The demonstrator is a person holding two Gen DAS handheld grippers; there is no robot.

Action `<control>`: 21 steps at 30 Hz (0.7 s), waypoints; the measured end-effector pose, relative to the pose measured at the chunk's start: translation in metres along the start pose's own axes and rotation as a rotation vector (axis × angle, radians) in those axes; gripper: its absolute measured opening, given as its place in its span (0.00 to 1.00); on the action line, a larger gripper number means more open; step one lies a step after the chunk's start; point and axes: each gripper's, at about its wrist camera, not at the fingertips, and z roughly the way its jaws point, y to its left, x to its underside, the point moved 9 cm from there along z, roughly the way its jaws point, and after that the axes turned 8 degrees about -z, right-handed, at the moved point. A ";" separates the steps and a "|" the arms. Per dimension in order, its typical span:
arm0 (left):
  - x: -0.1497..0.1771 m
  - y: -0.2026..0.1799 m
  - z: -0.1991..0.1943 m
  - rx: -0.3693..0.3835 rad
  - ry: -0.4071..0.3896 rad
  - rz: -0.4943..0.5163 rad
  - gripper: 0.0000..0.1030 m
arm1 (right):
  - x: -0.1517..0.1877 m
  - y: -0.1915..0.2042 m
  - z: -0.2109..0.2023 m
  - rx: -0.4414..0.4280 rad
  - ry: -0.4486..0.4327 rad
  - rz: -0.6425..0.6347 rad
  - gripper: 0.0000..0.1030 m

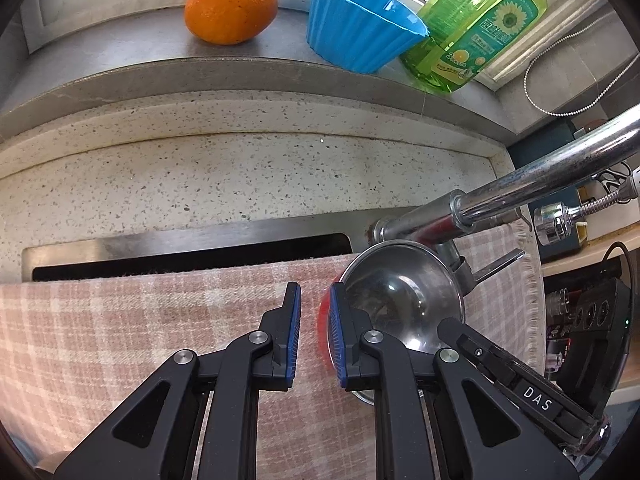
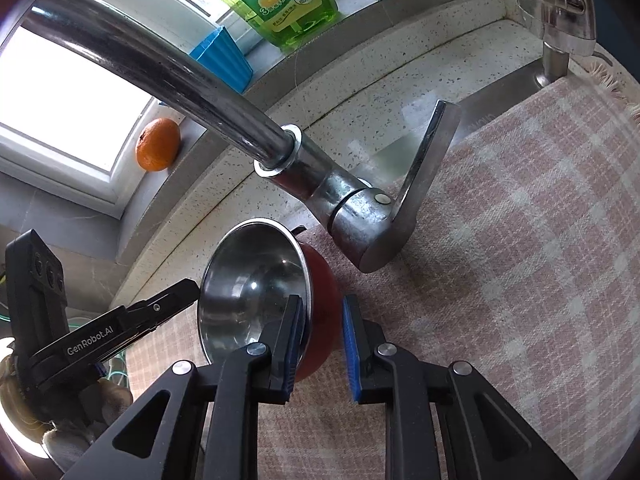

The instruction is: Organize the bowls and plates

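We clamp the right gripper (image 2: 320,340) on the rim of the steel bowl (image 2: 252,284), tilted, mouth facing left of our jaws. Our left gripper (image 1: 314,336) is nearly closed, empty, beside it.

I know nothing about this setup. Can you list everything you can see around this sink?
orange: one, orange, on the windowsill
cup: one, blue, fluted, right of the orange
soap bottle: one, green, beside the cup
tap: one, chrome, above the bowl
cloth: one, pink checked, under the bowl
bowl: one, steel inside, red outside, tilted
left gripper: black, blue-padded fingers, beside the bowl
right gripper: black, blue-padded fingers astride the bowl's wall
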 end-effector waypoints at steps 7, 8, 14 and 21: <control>0.004 -0.005 0.009 0.020 0.031 0.003 0.13 | -0.001 0.002 0.004 -0.004 0.007 -0.003 0.14; 0.005 -0.006 0.010 0.022 0.034 0.001 0.13 | -0.001 0.002 0.004 -0.005 0.007 -0.006 0.13; 0.008 -0.011 0.009 0.014 0.016 0.019 0.07 | -0.001 0.002 0.005 -0.005 0.009 -0.006 0.12; 0.010 -0.014 0.007 0.006 0.004 0.024 0.05 | -0.002 0.002 0.004 0.002 0.016 -0.015 0.11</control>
